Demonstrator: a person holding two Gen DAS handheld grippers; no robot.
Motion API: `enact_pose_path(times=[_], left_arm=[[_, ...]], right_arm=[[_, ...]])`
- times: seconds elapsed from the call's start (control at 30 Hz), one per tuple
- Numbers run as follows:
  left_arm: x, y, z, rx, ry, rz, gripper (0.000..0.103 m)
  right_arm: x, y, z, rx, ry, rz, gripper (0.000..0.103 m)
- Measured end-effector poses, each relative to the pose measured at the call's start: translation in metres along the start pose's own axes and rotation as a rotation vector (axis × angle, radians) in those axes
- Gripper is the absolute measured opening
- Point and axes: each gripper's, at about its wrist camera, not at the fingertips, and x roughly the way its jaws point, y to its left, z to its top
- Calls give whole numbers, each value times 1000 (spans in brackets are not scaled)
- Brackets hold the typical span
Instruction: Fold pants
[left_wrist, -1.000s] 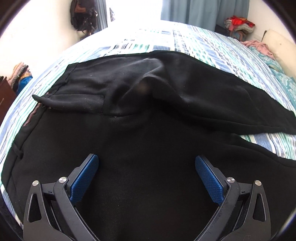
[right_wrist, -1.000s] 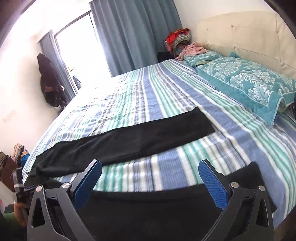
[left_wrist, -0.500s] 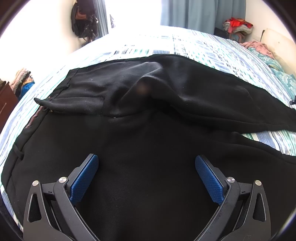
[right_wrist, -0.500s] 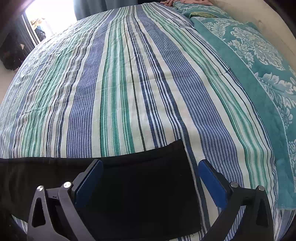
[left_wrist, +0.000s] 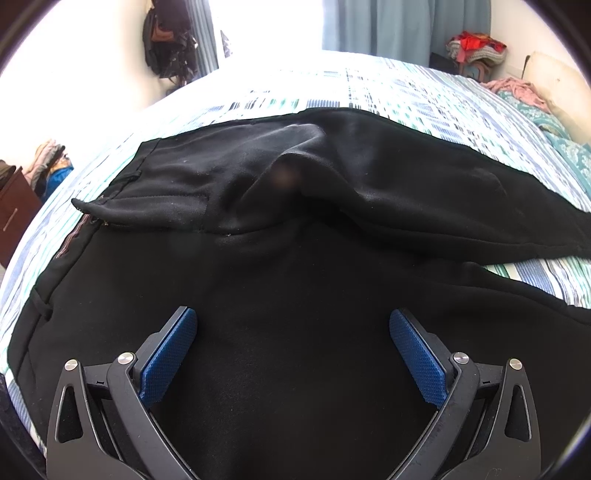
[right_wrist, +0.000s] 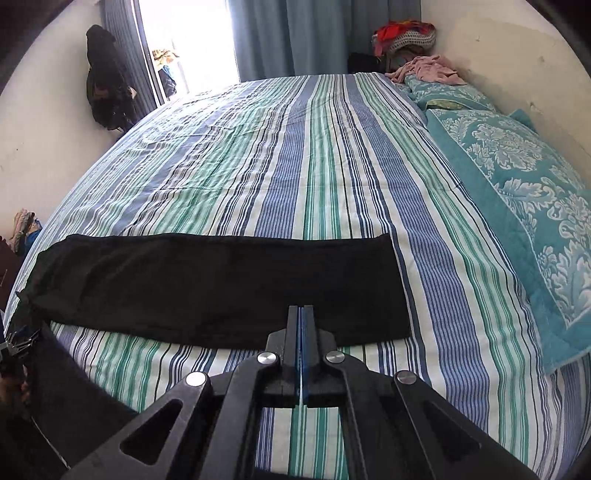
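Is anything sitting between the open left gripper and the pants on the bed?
Nothing visible. The left gripper is open directly over the black pants, with only that fabric between its fingers. The nearest other things, a pillow and a pink cloth, lie at the head of the bed.

Pants (left_wrist: 295, 295), matt black cloth with lint specks, bed sheet (right_wrist: 295, 155), smooth striped woven cloth, pillow (right_wrist: 517, 177) at 3 o'clock, teal damask cloth, hand-held gripper pads (left_wrist: 168, 354), blue textured rubber, matt black plastic frames, shiny metal rivets

Matte black claw (left_wrist: 293, 356) frames, blue textured pads (left_wrist: 168, 363), round silver screws (right_wrist: 269, 358).
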Motion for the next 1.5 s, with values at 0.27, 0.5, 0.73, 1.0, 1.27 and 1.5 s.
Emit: enact_pose_path(times=[0.27, 0.5, 0.73, 1.0, 1.27, 1.5], left_arm=[[0, 0, 0, 0, 0, 2, 103], [0, 0, 0, -1, 0, 2, 103], [1, 0, 0, 0, 2, 2, 103], [1, 0, -1, 1, 1, 6, 103], [0, -1, 0, 5, 8, 23, 103], [0, 1, 1, 1, 18, 22, 103]], right_arm=[[-10, -83, -9, 206, -30, -30, 88], [99, -108, 71, 272, 138, -66, 87], [161, -91, 77, 242, 280, -134, 19], [1, -18, 29, -41, -89, -34, 7], [-89, 1, -157, -138, 26, -116, 4], [-133, -42, -193, 182, 33, -204, 79]])
